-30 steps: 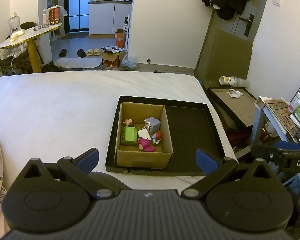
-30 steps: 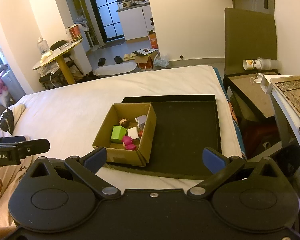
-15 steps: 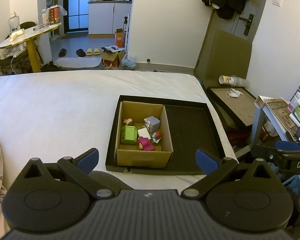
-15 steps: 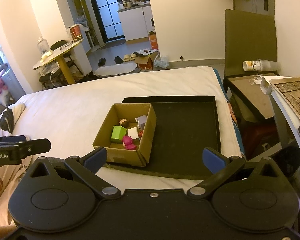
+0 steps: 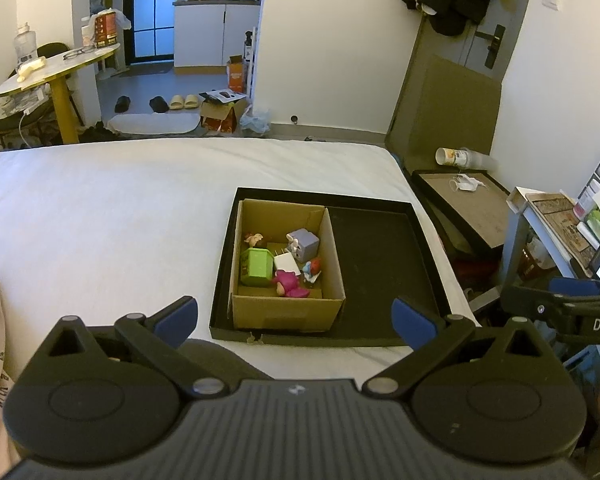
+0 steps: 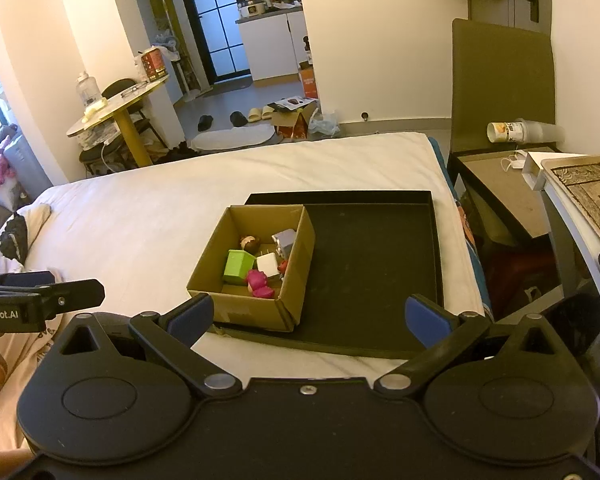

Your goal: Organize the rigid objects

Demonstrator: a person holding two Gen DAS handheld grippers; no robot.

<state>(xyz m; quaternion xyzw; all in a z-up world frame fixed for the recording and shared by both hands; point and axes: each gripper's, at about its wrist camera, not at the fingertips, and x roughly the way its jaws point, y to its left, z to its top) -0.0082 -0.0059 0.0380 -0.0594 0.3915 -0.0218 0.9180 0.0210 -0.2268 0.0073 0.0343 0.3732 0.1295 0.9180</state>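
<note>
A cardboard box stands in the left half of a shallow black tray on a white bed. Inside lie several small toys: a green block, a grey cube, a white cube, a pink figure. My left gripper is open and empty, held back from the tray's near edge. My right gripper is open and empty, also short of the tray.
The white bed stretches left and far. A low black side table with a cup stands right of the bed. A desk edge is at far right. The other gripper shows at the left edge of the right wrist view.
Both views have shifted only slightly; the box and tray sit a touch differently in frame. Both grippers stay open.
</note>
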